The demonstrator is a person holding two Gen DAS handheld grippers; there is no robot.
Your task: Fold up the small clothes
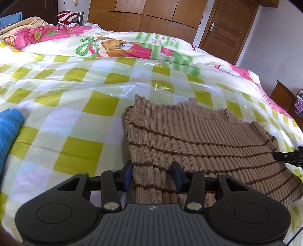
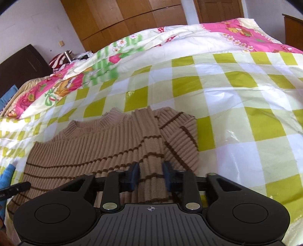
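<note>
A tan ribbed sweater (image 1: pixel 189 136) with thin brown stripes lies flat on the bed, collar pointing away from me. My left gripper (image 1: pixel 151 175) stands open over its near left edge. One pad is just off the knit and the other rests on it, with flat fabric between them. In the right wrist view the sweater (image 2: pixel 94 143) has its right sleeve folded in over the body. My right gripper (image 2: pixel 151 175) is shut on a raised ridge of that knit at the near right. Each gripper's black tip shows at the edge of the other's view.
A green, white and yellow checked sheet (image 1: pixel 75 106) under shiny plastic covers the bed. A pink cartoon quilt (image 1: pixel 113 47) is bunched along the far side. A blue knitted garment (image 1: pixel 9 128) lies at the left. Wooden wardrobes (image 1: pixel 144 15) and a door (image 1: pixel 225 28) stand behind.
</note>
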